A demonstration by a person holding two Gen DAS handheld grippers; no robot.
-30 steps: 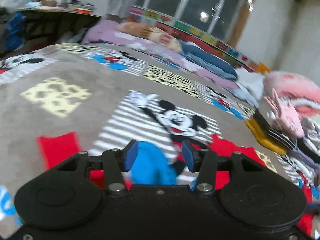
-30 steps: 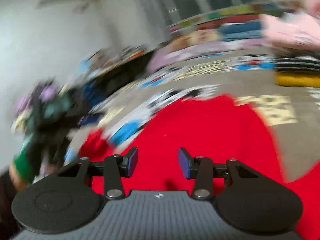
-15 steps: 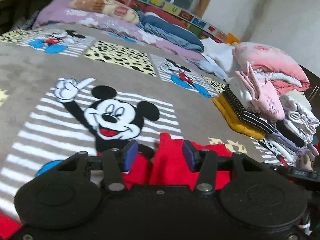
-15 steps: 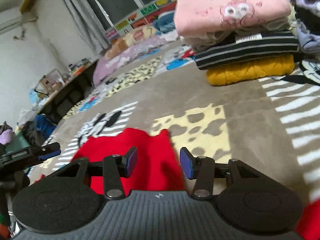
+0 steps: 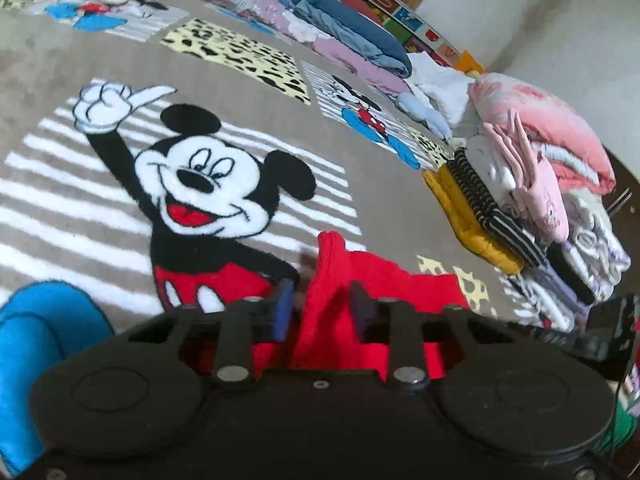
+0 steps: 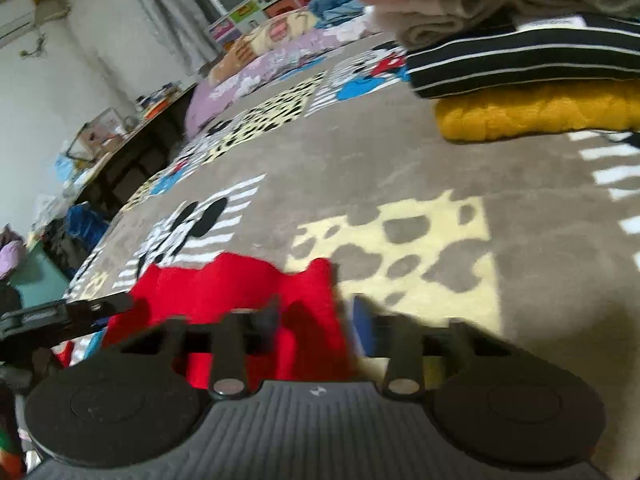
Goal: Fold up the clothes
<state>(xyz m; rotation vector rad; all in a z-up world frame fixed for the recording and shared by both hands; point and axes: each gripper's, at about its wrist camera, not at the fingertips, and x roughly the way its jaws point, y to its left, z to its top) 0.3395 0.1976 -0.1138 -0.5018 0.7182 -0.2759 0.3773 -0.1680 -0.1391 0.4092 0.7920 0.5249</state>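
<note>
A red garment (image 5: 400, 280) lies flat on the grey cartoon-mouse blanket (image 5: 360, 184). My left gripper (image 5: 322, 312) sits low over its far left corner. A raised fold of the red cloth stands between the jaws, which are closing on it with a gap still showing beside the blue pad (image 5: 283, 314). In the right wrist view the garment (image 6: 224, 280) spreads to the left. My right gripper (image 6: 316, 316) straddles its far right corner, jaws closing and blurred, with red cloth filling most of the gap.
A stack of folded clothes (image 5: 500, 216) rests on the blanket to the right, a yellow knit (image 6: 540, 116) at the bottom and a striped one above. Rolled bedding (image 5: 340, 28) lines the window wall. A cluttered desk (image 6: 132, 140) stands at the far left.
Both grippers moved forward and down to the red garment's far corners. Both jaw pairs have narrowed around the cloth since half a second ago.
</note>
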